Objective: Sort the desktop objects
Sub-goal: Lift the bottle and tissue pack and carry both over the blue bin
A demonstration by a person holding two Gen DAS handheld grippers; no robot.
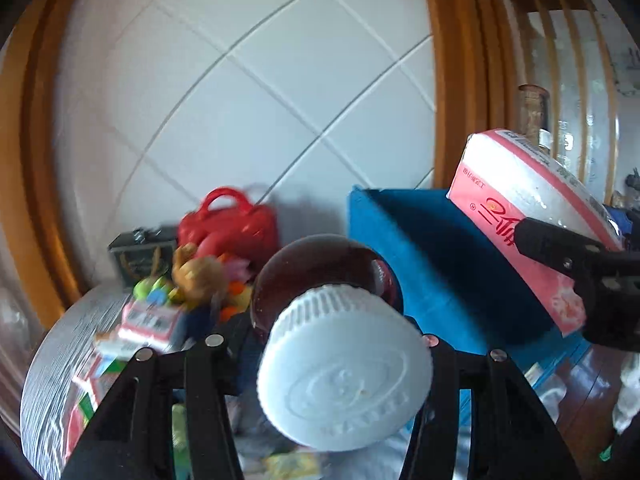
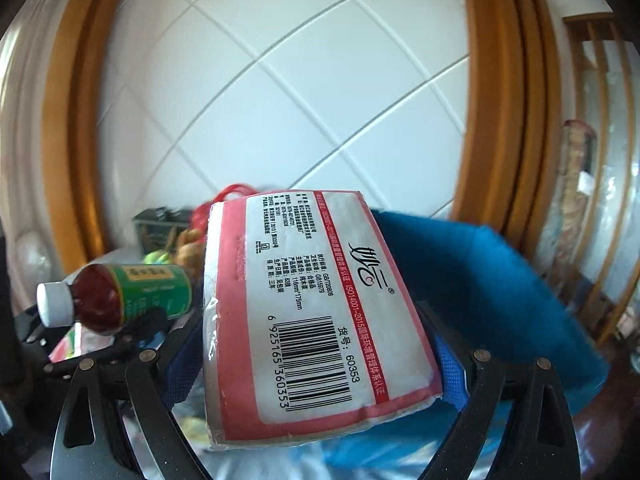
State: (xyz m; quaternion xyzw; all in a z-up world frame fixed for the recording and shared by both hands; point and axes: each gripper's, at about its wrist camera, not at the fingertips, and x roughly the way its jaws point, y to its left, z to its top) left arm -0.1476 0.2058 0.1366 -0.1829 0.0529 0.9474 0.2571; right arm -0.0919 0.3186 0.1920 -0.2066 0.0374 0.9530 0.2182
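Both hands are loaded and up in the air: the left tongs (image 1: 320, 344) are clamped around a brown bottle (image 1: 324, 276) with a white cap, the right tongs (image 2: 316, 356) squeeze a pink tissue pack (image 2: 316, 312), both near the blue fabric bin (image 1: 420, 256). Neither is dropped in yet. On the bench (image 1: 60, 344), snack packets (image 1: 148, 320), plush toys (image 1: 196, 272) and a red bag (image 1: 232, 224) are yet to be sorted, so plenty remains.

Each camera rides close behind its own tongs, looking forward and slightly down toward the tiled wall (image 1: 248, 92). Both views share that wall, the blue bin (image 2: 472, 264) and the red bag (image 1: 230, 224) below it.
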